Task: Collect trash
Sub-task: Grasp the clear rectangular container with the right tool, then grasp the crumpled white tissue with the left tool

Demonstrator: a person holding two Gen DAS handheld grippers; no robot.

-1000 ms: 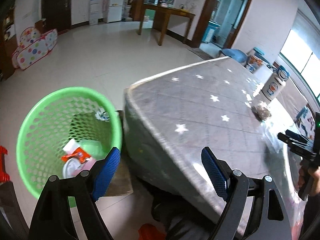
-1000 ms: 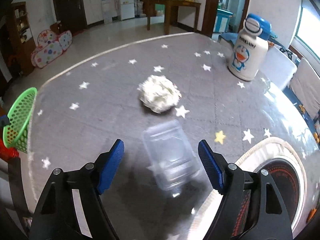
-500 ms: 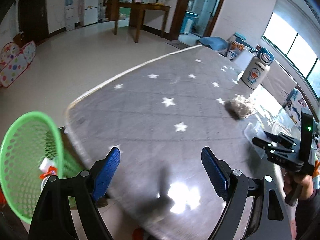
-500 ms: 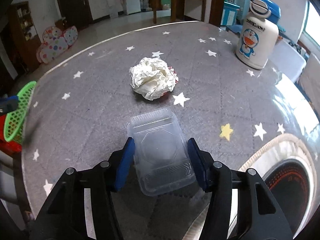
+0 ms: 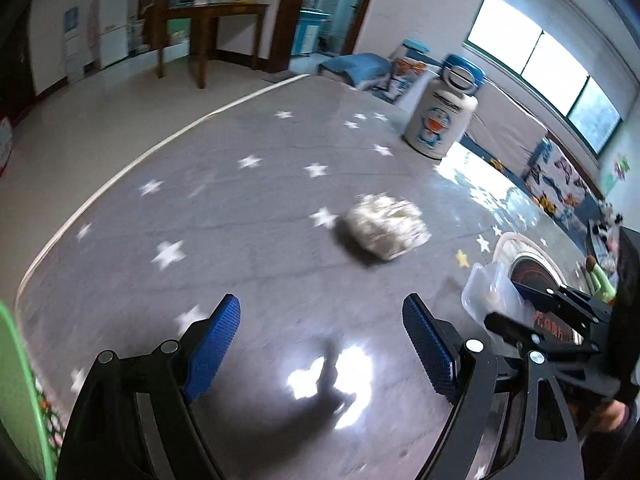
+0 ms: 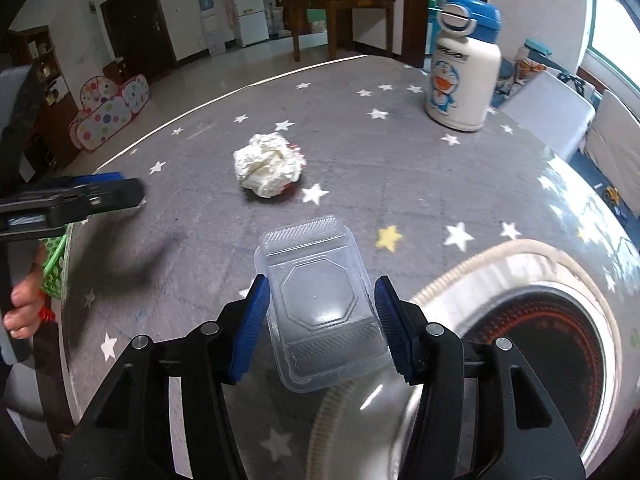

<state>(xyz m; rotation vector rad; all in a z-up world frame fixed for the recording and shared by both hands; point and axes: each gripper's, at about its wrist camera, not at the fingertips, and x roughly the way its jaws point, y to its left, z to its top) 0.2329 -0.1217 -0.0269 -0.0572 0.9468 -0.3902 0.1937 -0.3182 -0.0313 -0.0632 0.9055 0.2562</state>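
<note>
My right gripper (image 6: 320, 320) is shut on a clear plastic food box (image 6: 320, 304), its blue pads pressed to the box's two long sides, lifted a little off the grey star-patterned table (image 6: 360, 152). The box (image 5: 486, 294) also shows at the right of the left wrist view. A crumpled ball of white paper (image 6: 269, 171) lies on the table beyond it. My left gripper (image 5: 320, 344) hangs open and empty over the table's near side, with the paper ball (image 5: 386, 227) ahead and to the right. The green trash basket (image 5: 16, 400) shows only as a rim at the far left.
A white and blue cartoon water bottle (image 6: 464, 68) stands at the table's far right. A round black cooktop (image 6: 532, 344) is set in the table at the right. Beyond the table edge lie open floor, a wooden table (image 6: 340, 8) and a dotted play tent (image 6: 108, 112).
My right gripper closed on the clear box and raised it slightly. My left gripper swung from the green basket across to the table, toward the paper ball, staying open.
</note>
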